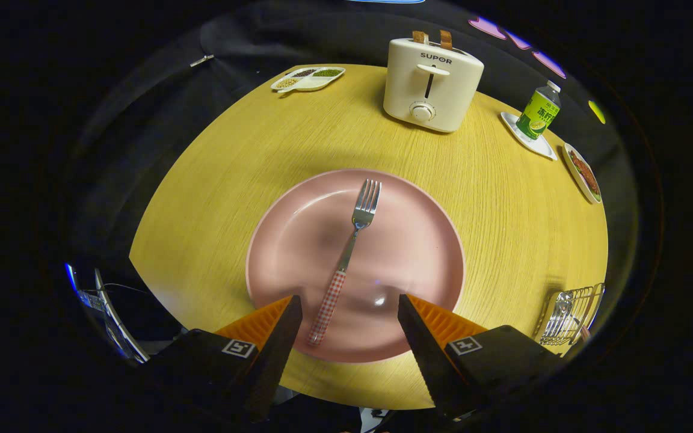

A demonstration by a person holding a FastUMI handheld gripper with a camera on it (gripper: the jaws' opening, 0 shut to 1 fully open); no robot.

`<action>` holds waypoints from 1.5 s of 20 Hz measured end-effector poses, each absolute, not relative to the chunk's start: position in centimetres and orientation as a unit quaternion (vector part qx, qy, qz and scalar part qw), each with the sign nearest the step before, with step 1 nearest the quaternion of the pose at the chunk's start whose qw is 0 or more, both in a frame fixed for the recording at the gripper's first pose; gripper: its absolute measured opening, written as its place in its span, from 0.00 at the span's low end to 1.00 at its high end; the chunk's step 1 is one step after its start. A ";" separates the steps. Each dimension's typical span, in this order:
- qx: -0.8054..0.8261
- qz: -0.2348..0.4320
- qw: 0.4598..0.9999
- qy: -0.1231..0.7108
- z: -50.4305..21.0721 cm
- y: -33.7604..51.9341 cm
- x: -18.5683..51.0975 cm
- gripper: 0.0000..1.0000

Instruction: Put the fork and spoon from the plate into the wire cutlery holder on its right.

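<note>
Tongs (349, 313) agape over checked-handled steel fork (349, 249) (round glossy plate (431, 240)).

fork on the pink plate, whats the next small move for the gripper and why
Probably ease the gripper forward and down, then close on the checked handle. The fork lies alone on the plate, handle end between the open fingers, untouched. The wire cutlery holder to the right seems to hold a spoon already, so the fork looks like what is left.
</note>
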State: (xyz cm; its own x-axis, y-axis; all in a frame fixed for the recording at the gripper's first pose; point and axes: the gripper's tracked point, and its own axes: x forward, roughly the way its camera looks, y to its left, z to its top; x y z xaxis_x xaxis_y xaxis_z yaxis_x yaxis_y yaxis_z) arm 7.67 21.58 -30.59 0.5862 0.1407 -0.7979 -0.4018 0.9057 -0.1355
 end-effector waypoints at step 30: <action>-0.068 0.216 0.862 0.454 -26.2 16.5 4.5 0.10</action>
State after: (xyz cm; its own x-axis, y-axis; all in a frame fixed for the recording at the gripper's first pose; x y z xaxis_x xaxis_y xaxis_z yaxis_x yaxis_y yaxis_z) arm 4.55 16.54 -26.22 0.4942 0.3103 -0.8121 -0.4340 0.8975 0.0788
